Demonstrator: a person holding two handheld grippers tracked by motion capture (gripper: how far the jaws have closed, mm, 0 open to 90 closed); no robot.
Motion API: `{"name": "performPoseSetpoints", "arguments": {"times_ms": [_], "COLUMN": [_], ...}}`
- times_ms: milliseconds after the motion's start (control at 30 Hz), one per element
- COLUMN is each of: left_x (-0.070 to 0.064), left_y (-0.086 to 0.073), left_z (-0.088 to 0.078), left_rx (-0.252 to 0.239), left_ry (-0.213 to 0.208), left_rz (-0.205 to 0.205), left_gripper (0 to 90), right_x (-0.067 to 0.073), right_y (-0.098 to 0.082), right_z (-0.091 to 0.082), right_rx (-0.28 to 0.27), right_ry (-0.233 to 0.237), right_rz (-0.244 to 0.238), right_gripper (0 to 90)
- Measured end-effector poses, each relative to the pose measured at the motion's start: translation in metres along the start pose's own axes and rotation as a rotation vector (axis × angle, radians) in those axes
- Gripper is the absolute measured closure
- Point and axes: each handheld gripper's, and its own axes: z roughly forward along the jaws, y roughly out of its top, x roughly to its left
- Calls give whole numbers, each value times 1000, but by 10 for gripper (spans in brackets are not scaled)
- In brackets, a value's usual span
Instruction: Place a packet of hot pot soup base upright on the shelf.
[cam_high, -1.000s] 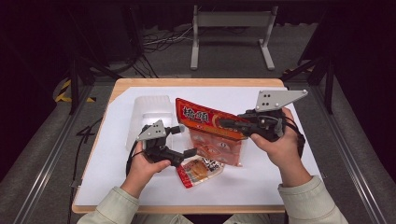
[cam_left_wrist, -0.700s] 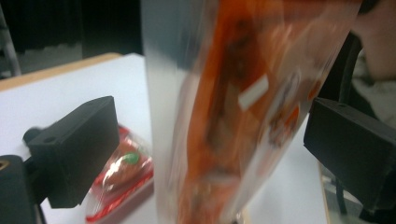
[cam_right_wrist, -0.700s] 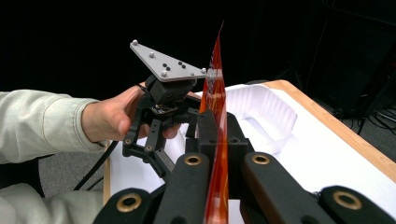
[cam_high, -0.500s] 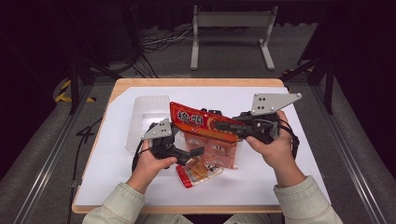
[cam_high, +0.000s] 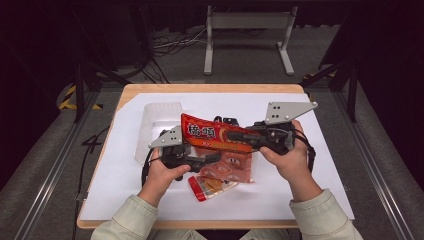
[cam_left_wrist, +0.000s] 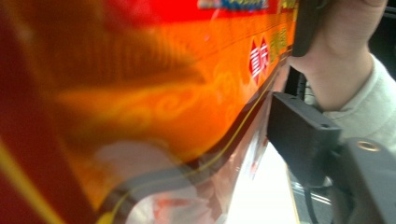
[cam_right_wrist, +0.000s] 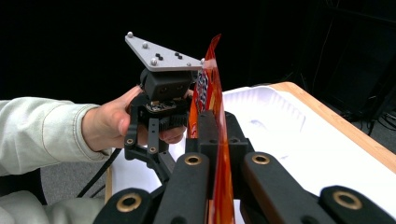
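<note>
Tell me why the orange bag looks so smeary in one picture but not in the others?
In the left gripper view the orange bag sits right against the camera, so it is out of focus; in the right gripper view it is seen edge-on and fairly sharp between the right gripper jaws; the high view shows it clearly against a dark room.

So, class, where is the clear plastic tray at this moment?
In the high view, the clear plastic tray lies on the white sheet at the table's left, beyond the left gripper and left of the red snack bag.
</note>
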Motion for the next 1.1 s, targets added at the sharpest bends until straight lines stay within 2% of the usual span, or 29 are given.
{"name": "performPoseSetpoints", "arguments": {"times_ms": [33,67,167,200,267,300,333,433,867,1100], "left_x": [0,-1,-2,-3,-4,-5,-5,-6,-9,-12], "left_y": [0,0,2,2,2,4,4,5,10,14], "left_z": [0,0,-1,-1,-2,-2,-2,-3,-5,-4], "left_rx": [2,6,27,31,32,43,43,59,101,96], "left_ry": [-2,-8,-27,-29,-31,-35,-35,-48,-20,2], "left_rz": [2,7,39,44,58,81,81,91,97,99], "left_gripper": [356,425,550,550,610,610,660,697,714,716], "right_x": [0,0,0,0,-1,-2,-2,-3,-6,-8], "right_y": [0,0,-1,-1,-2,-2,-2,-4,-7,-7], "right_z": [0,0,0,0,0,-1,-1,-1,0,-3], "right_rx": [0,-2,-7,-7,-10,-14,-14,-15,-15,-31], "right_ry": [0,-1,-9,-9,-12,-12,-12,-13,-19,-33], "right_rz": [0,0,2,2,5,8,8,15,13,14], "right_gripper": [900,900,900,900,900,900,900,900,900,849]}}
